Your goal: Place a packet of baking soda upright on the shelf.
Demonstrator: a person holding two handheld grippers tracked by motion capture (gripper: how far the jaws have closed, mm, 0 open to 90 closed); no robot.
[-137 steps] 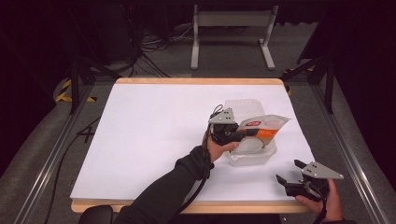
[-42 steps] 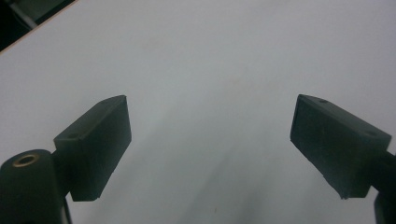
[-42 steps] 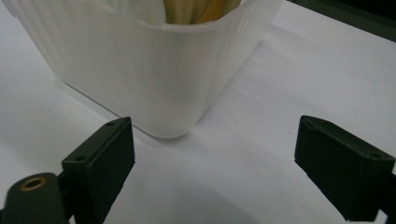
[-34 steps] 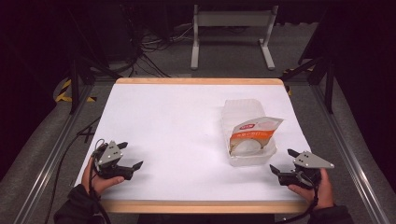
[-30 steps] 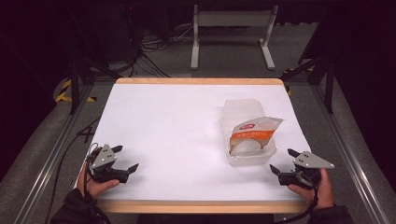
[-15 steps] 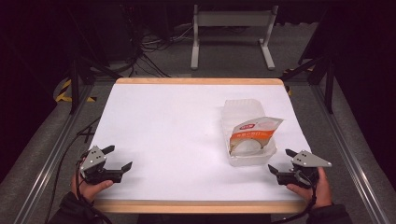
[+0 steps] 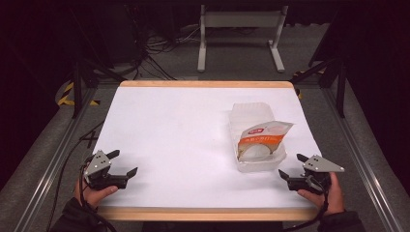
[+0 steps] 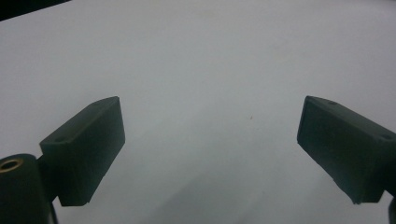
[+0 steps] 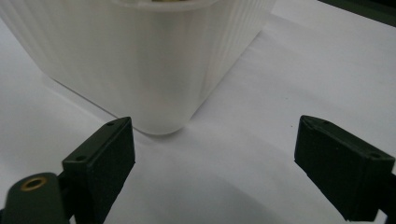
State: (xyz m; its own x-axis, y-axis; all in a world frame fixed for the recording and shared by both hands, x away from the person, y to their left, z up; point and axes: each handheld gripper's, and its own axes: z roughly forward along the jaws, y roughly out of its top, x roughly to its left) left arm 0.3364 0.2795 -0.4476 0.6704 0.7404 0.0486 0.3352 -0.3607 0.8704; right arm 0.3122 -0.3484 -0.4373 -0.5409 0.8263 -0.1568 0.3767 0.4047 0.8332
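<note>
The high view looks from above the person's side forward and down on the whole white table point(image 7: 193, 125), far enough to take in the floor around it. The left gripper view sits very low and close over the bare table sheet point(image 8: 201, 70), looking out between its own two black jaws. The right gripper view is also low and near, facing a corner of the clear plastic container point(image 9: 140, 60), which the high view shares at the right point(image 7: 256, 140).

Black grippers point(image 7: 118, 165), grey three-cornered top plates, trailing cables, dark sleeves.
</note>
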